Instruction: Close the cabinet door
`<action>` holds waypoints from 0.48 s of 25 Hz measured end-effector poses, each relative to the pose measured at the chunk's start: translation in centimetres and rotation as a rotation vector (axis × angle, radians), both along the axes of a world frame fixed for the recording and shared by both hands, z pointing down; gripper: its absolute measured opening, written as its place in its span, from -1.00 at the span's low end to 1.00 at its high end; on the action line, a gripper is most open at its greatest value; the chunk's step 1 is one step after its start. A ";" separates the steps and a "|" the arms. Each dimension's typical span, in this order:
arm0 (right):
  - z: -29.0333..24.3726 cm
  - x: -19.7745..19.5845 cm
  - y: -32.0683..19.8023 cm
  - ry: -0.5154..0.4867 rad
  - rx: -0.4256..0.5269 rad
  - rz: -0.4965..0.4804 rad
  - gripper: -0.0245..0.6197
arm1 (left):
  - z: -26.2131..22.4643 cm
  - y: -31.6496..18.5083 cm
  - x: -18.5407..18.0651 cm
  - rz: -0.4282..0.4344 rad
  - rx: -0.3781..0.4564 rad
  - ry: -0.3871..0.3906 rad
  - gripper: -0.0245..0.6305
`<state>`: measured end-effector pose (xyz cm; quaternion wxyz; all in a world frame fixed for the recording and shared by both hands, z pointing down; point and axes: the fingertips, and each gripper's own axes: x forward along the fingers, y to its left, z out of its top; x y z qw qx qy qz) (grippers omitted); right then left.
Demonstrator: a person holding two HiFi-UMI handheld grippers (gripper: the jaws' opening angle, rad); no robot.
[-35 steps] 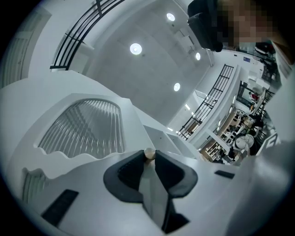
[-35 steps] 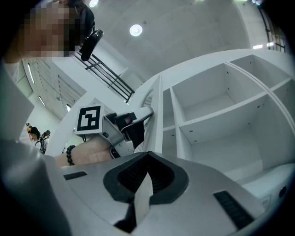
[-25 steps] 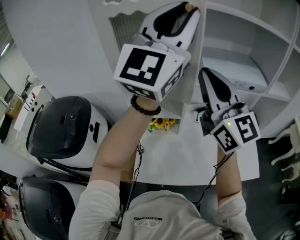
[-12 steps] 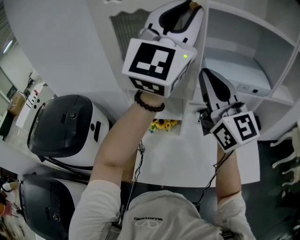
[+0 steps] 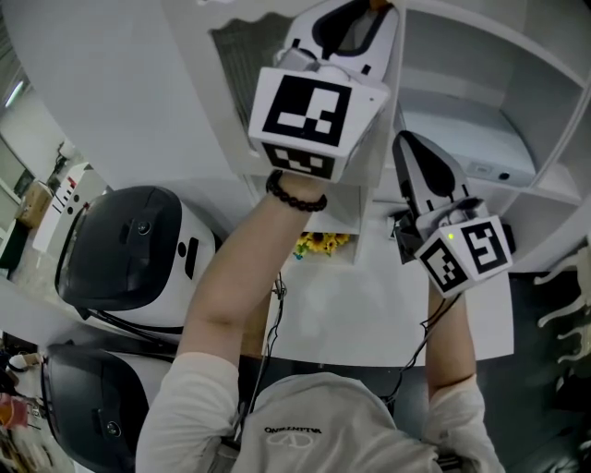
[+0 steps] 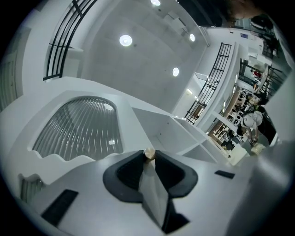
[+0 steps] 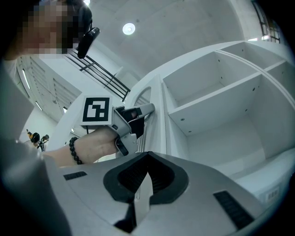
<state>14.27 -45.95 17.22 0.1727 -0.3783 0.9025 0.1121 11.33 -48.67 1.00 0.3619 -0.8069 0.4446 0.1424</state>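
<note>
Right now the left gripper (image 6: 148, 159) is clamped on the small knob (image 6: 149, 153) of the cabinet door (image 6: 78, 129), which stands swung out from the cabinet (image 7: 216, 92); the right gripper (image 7: 147, 159), pinched together and empty, hangs before it. Pushing off the door's arc could slip the knob free.

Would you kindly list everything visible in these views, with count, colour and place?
cabinet: one, white, open shelves at right
cabinet door: one, white with ribbed panel, left of shelves
knob: one, pale gold, on the door
appliances: two, black and white, lower left
flowers: one bunch, yellow, below the door
surface: one, white, centre of head view
bracelet: one, dark beads, left wrist
left gripper: one, white and black, shut on knob
right gripper: one, white and black, shut, beside the door
</note>
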 end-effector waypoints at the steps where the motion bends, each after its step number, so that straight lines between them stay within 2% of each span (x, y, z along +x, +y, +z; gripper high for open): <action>1: 0.1 0.1 0.0 0.000 -0.001 0.001 -0.89 | 0.0 -0.2 0.0 -0.005 -0.001 0.000 -0.70; 12: 0.5 0.9 -0.1 0.000 -0.011 0.008 -0.89 | 0.0 -1.8 0.2 -0.055 -0.010 -0.007 -0.70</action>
